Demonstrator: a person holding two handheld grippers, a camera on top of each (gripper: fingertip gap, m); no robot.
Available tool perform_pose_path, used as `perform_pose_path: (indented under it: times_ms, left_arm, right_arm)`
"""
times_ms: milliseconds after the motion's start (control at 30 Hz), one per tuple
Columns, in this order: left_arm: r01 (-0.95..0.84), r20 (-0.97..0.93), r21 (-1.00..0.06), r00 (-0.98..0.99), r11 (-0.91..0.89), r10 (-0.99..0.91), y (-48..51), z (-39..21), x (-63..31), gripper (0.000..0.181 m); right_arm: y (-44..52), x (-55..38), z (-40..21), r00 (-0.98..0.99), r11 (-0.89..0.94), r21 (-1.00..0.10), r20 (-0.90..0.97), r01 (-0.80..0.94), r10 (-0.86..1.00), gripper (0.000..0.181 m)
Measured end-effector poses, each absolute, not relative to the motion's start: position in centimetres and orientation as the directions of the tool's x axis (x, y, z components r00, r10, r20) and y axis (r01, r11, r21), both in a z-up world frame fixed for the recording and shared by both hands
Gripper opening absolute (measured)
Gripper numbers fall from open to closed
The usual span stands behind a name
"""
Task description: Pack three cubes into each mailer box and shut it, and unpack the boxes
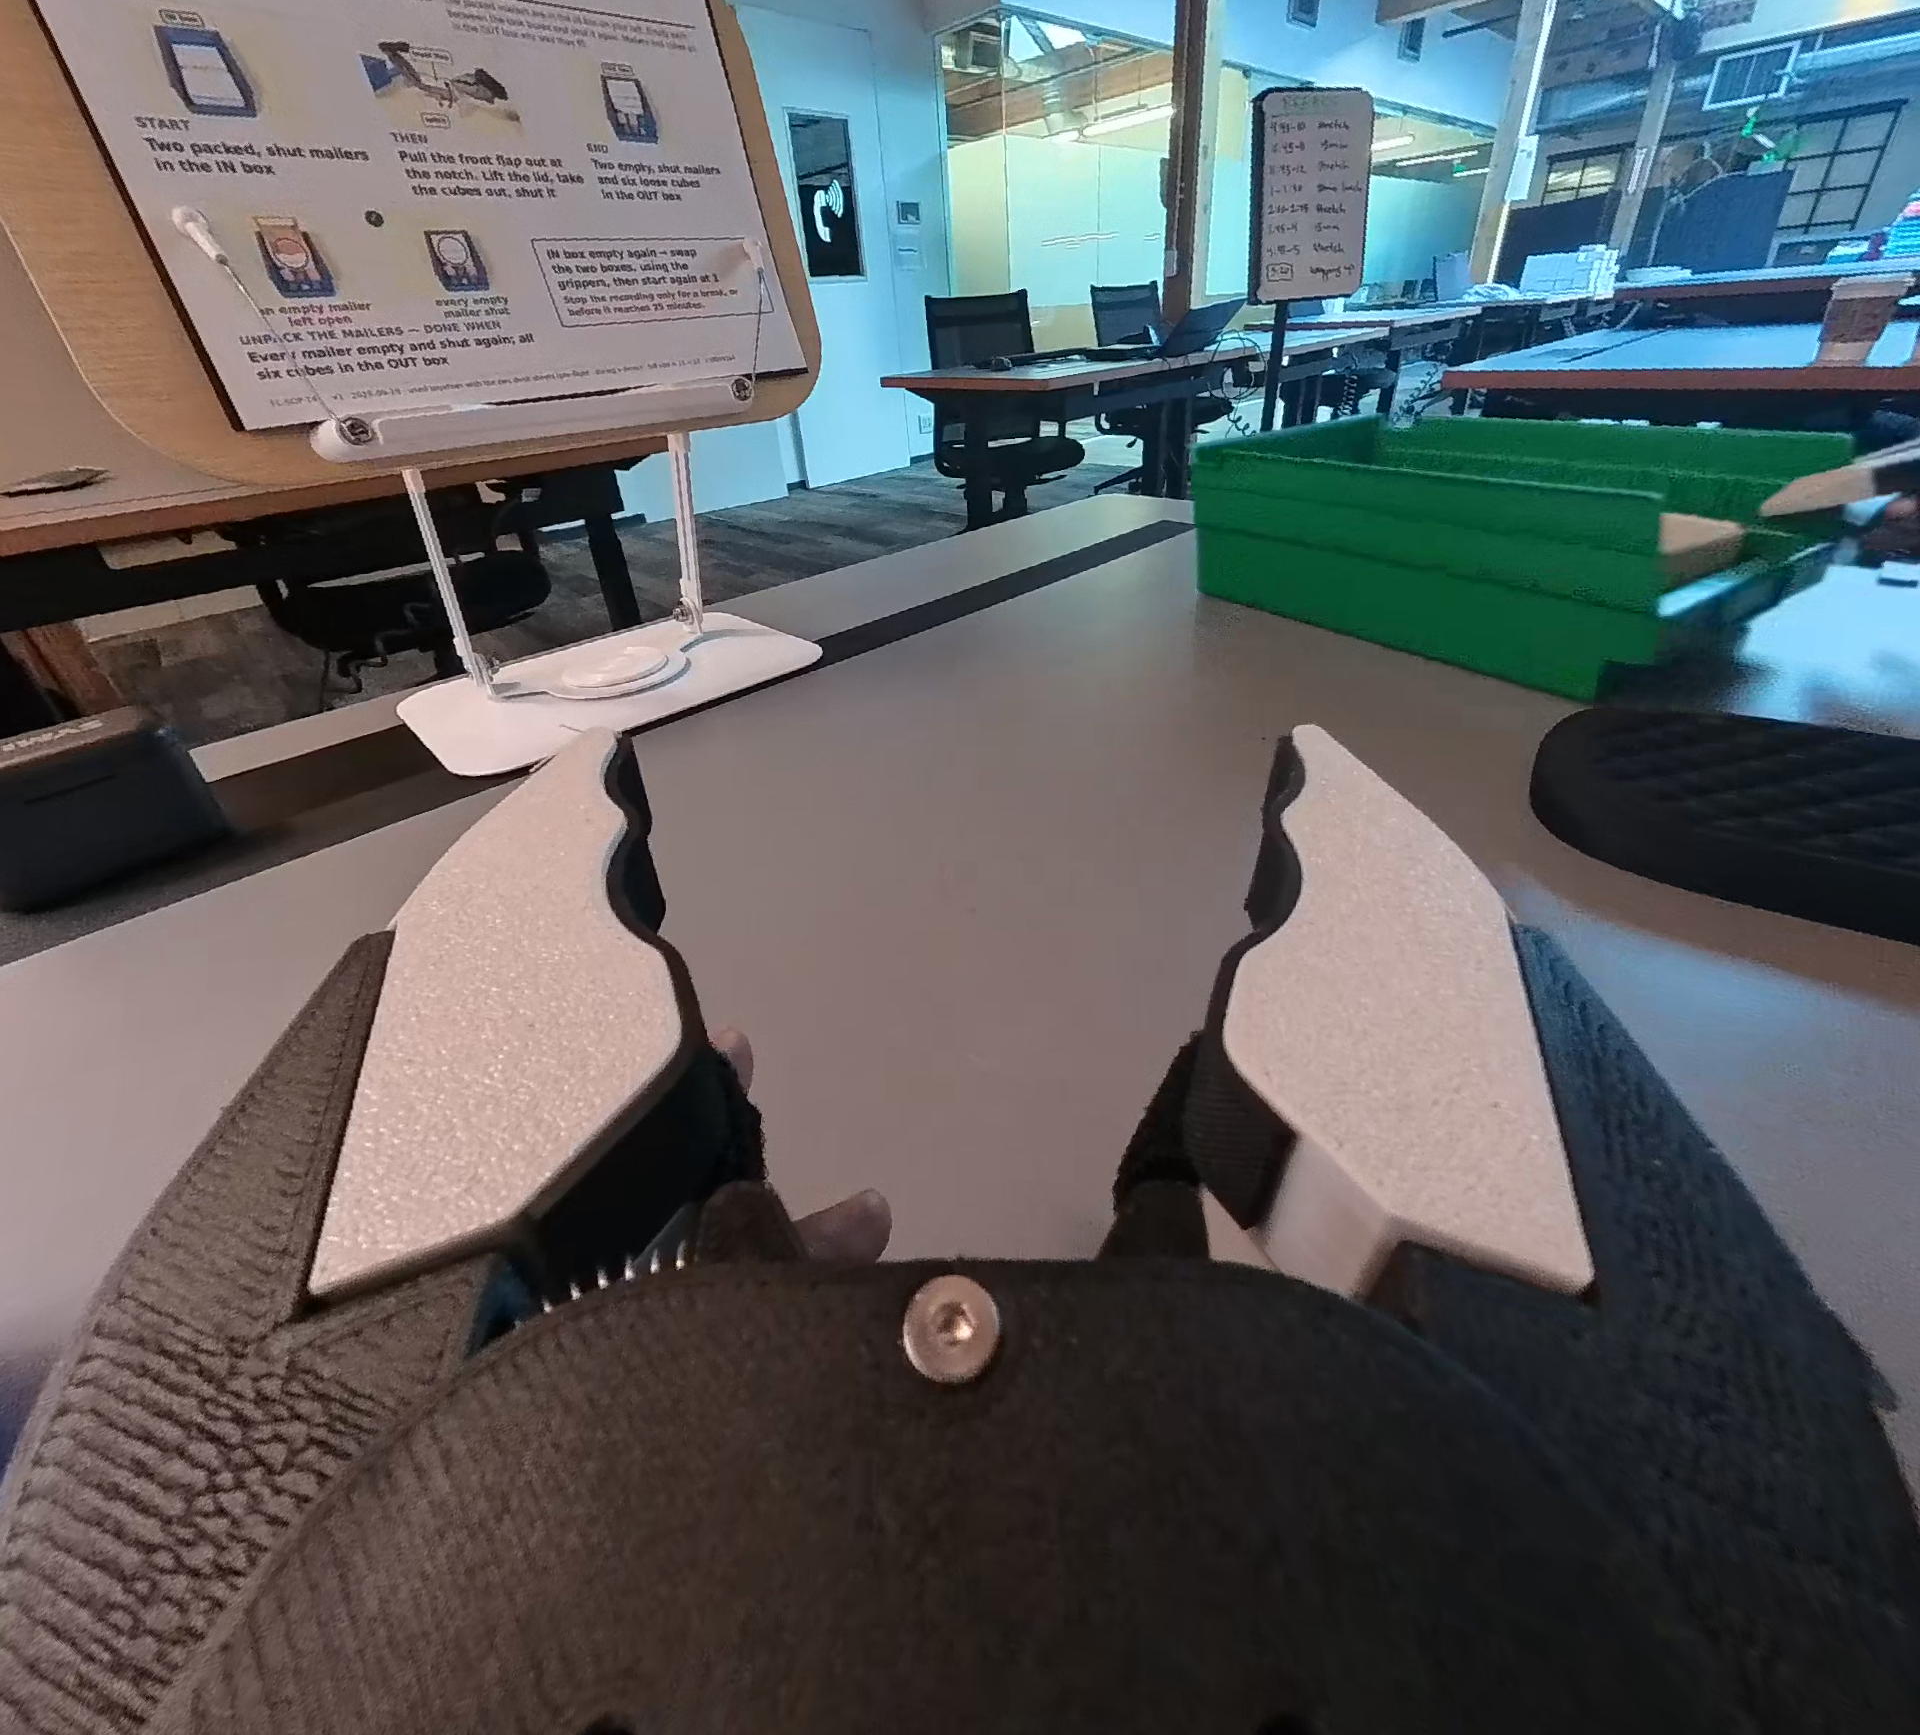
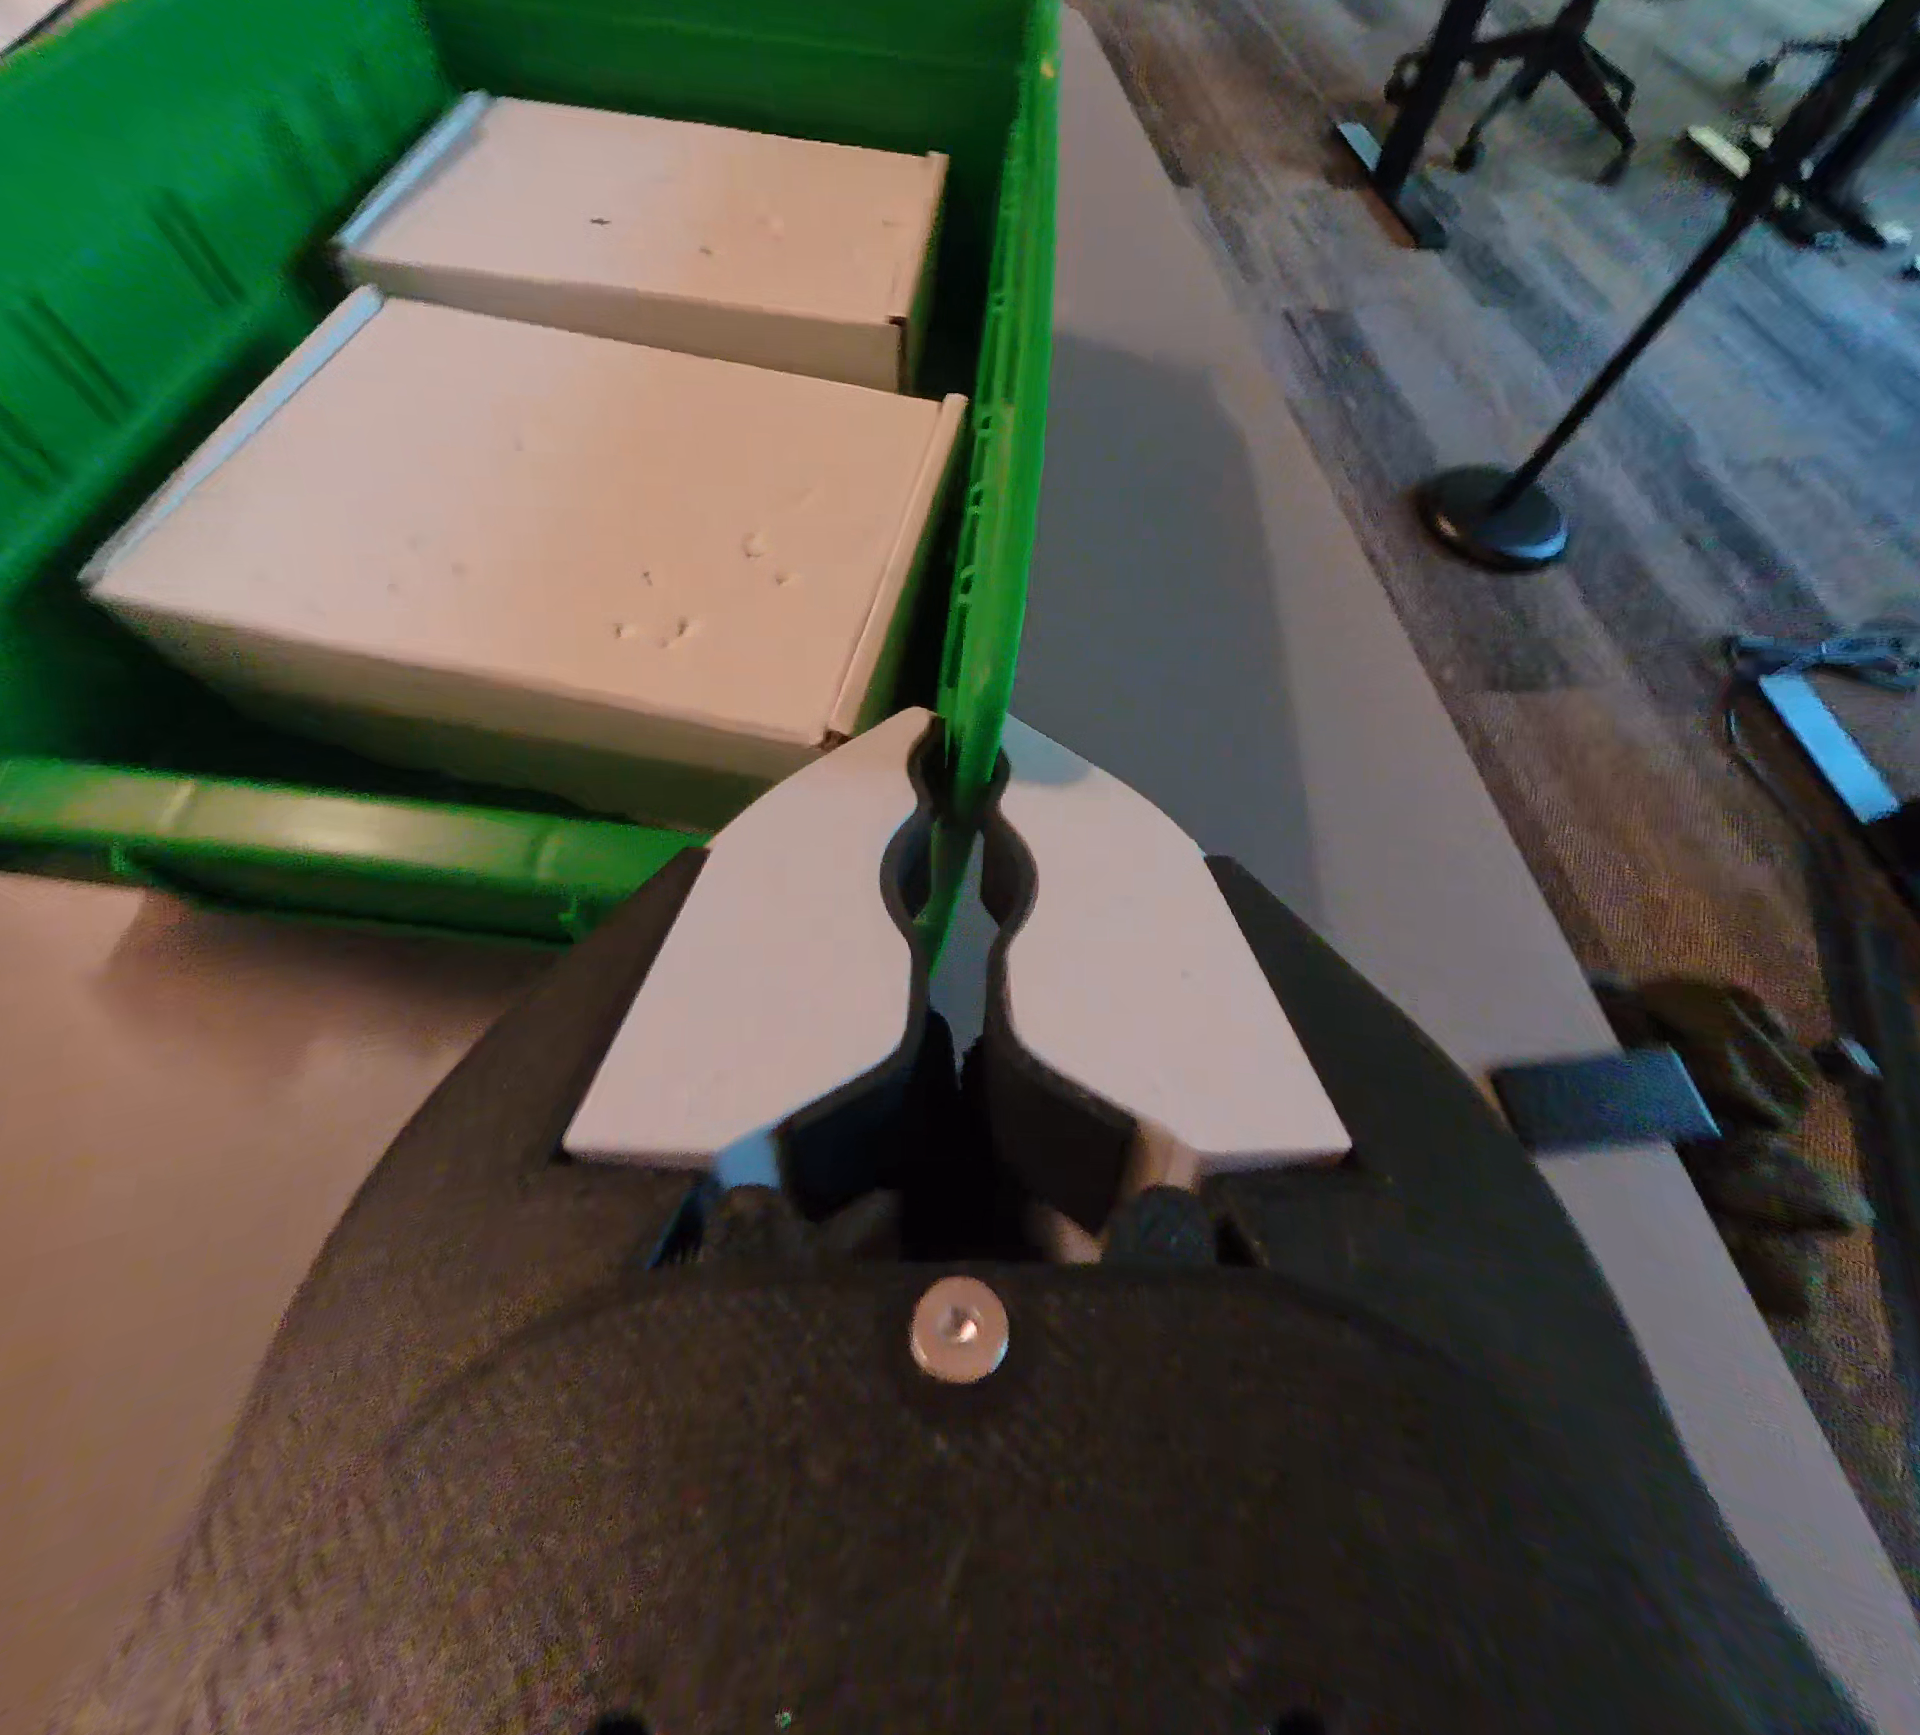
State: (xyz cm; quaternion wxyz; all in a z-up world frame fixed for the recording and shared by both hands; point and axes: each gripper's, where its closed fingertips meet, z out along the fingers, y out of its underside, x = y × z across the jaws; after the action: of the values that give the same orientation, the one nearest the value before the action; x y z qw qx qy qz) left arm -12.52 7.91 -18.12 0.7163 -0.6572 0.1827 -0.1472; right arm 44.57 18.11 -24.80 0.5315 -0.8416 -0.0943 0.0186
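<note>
Bin [image 2: 727, 23] wall in your clenched right gripper [image 2: 961, 786] could slip if yanked; left gripper [image 1: 951, 776] released over the desk [image 1: 987, 698].

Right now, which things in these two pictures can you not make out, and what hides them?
- Contents of the two shut mailer boxes, right wrist view: the closed lids hide any cubes.
- Right gripper, left wrist view: cut off by the right edge and blurred.
- Inside of the green bin, left wrist view: its near wall hides it.
- Left part of the green bin, right wrist view: cut off by the left edge.
</note>
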Motion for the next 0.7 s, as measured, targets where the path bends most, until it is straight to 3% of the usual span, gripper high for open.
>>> perform_pose_path:
  times_ms: [33,700]
  left_arm:
    - [-0.031,-0.07,-0.995,0.89,0.093,-0.451,7.9,-18.1,-12.5,0.112]
    - [-0.083,-0.118,-0.992,0.882,0.096,-0.457,7.9,-18.5,-11.9,0.11]
  right_arm:
    - [18.5,43.4,-24.8,0.975,-0.402,-0.9,0.087,0.166,0.206,0.005]
    - [19.5,27.6,-24.8,0.847,-0.298,-0.874,0.206,0.385,0.49,0.011]
